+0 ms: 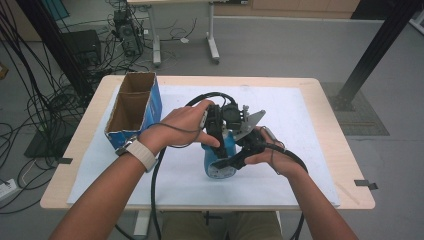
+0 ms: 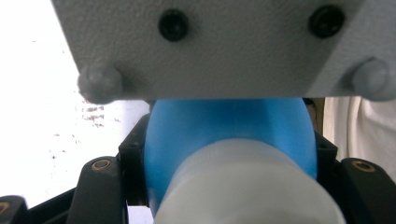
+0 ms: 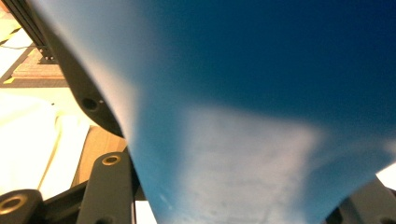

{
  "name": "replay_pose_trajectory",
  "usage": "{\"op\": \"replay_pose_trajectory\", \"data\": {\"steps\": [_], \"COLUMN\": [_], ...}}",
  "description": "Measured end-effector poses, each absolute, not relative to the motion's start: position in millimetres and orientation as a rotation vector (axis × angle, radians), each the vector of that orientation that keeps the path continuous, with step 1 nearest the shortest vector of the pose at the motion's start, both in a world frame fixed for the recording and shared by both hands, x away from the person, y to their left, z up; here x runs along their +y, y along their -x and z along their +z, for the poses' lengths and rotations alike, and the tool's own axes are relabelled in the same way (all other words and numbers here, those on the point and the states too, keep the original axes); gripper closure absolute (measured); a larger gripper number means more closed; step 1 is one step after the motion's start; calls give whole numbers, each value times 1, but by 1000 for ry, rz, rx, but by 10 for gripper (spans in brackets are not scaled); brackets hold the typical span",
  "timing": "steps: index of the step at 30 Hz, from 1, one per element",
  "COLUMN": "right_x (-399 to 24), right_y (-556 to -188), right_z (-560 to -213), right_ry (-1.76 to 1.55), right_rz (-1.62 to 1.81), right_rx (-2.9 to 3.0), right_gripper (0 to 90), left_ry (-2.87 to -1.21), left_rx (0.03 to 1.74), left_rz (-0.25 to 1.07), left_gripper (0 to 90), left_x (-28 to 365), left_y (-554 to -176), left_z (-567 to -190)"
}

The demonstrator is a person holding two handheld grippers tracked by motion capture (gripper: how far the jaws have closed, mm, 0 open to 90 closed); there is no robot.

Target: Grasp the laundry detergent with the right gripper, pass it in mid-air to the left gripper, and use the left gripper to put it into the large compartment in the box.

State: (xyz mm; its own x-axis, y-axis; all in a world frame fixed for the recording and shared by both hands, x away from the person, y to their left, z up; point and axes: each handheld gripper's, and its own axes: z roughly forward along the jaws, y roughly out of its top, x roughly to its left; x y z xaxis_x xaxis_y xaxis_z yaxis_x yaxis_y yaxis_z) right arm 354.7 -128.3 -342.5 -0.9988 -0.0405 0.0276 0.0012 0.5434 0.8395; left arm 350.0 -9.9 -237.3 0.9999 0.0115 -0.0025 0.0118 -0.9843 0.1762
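Right gripper view: blurred blue bottle (image 3: 261, 116), probably clamped.

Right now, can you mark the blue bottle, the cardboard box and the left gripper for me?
blue bottle (image 1: 220, 162): high view, on its lower blue body.
cardboard box (image 1: 154, 102): high view, on its blue outer side wall.
left gripper (image 1: 220, 131): high view, between its jaws at the bottle's top.

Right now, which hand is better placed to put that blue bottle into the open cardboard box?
Left, probably. The left hand-held gripper is clamped on the blue bottle near its top, and the cardboard box stands on the left side of the table. The right hand-held gripper grips lower down, farther from the box.
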Motion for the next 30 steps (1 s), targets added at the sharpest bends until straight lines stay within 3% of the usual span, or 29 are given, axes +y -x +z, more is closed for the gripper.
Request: {"op": "replay_pose_trajectory", "data": {"steps": [30], "right_x": [-128], "right_y": [-354], "right_z": [-342], "right_ry": [-41], "right_rz": [-1474], "right_rx": [-2723], "right_gripper": [431], "left_ry": [-2965], "left_rx": [17], "left_rz": [1], "left_gripper": [377], "left_x": [-10], "left_y": [-349], "left_z": [-238]}}
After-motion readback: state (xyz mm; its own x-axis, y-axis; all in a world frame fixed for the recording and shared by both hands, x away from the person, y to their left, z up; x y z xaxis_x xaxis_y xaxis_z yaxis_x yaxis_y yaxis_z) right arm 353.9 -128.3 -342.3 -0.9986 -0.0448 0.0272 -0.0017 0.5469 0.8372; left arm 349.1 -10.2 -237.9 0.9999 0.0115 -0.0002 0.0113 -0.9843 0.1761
